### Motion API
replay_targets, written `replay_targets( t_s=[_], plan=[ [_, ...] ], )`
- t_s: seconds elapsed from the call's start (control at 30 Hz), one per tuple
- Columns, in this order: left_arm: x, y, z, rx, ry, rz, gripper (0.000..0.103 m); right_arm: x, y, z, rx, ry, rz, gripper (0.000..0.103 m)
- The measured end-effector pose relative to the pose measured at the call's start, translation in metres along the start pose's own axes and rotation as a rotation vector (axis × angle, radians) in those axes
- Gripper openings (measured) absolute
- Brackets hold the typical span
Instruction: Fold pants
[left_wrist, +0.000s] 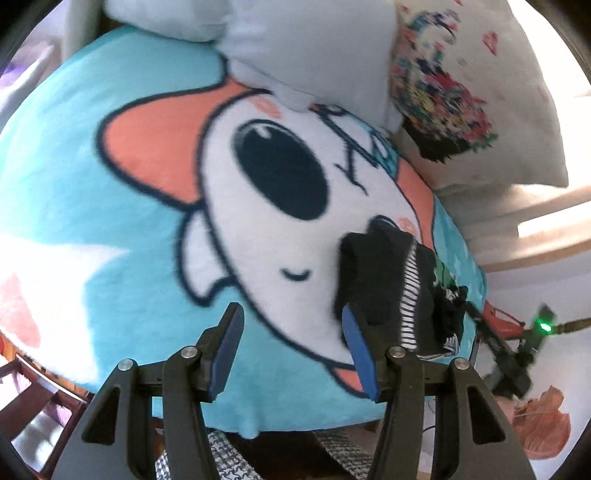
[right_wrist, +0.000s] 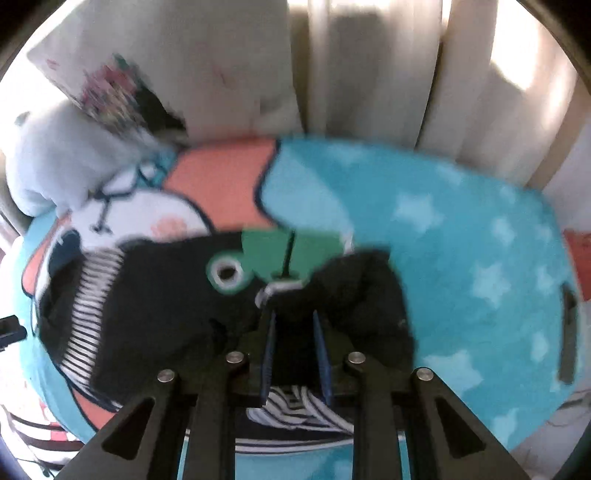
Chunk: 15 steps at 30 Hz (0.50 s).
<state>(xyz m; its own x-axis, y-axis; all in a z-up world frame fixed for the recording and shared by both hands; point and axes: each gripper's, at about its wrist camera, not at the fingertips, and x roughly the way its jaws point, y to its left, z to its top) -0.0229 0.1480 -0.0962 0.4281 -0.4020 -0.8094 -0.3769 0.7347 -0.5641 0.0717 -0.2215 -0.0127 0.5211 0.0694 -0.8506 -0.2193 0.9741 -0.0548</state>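
Note:
The pants (right_wrist: 155, 306) are small and black, with a black-and-white striped band and a green patch. They lie bunched on a blue cartoon blanket (right_wrist: 461, 240). In the left wrist view the pants (left_wrist: 384, 280) lie just beyond my right fingertip. My left gripper (left_wrist: 291, 325) is open and empty, hovering over the blanket (left_wrist: 92, 184) beside the pants. My right gripper (right_wrist: 293, 317) is shut on a fold of the black fabric, with striped cloth bunched under its fingers.
A white pillow with a flower print (left_wrist: 461, 96) and a pale blue cushion (left_wrist: 303, 48) lie at the back of the bed. White curtains (right_wrist: 388, 74) hang behind. The other gripper's body (left_wrist: 524, 354) shows past the bed's right edge.

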Motion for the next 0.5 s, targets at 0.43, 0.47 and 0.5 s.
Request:
replay_targets(
  t_s=[0.43, 0.47, 0.5],
  plan=[
    [-0.006, 0.042, -0.026, -0.073, 0.019, -0.017, 0.054, 0.038, 0.189, 0.026, -0.222, 0.187, 0.296, 0.073],
    [-0.006, 0.044, -0.029, -0.078, 0.021, -0.018, 0.054, 0.046, 0.200, 0.027, -0.235, 0.205, 0.256, 0.076],
    [-0.006, 0.046, -0.032, -0.085, 0.023, -0.020, 0.054, 0.051, 0.204, 0.025, -0.243, 0.215, 0.234, 0.078]
  ],
)
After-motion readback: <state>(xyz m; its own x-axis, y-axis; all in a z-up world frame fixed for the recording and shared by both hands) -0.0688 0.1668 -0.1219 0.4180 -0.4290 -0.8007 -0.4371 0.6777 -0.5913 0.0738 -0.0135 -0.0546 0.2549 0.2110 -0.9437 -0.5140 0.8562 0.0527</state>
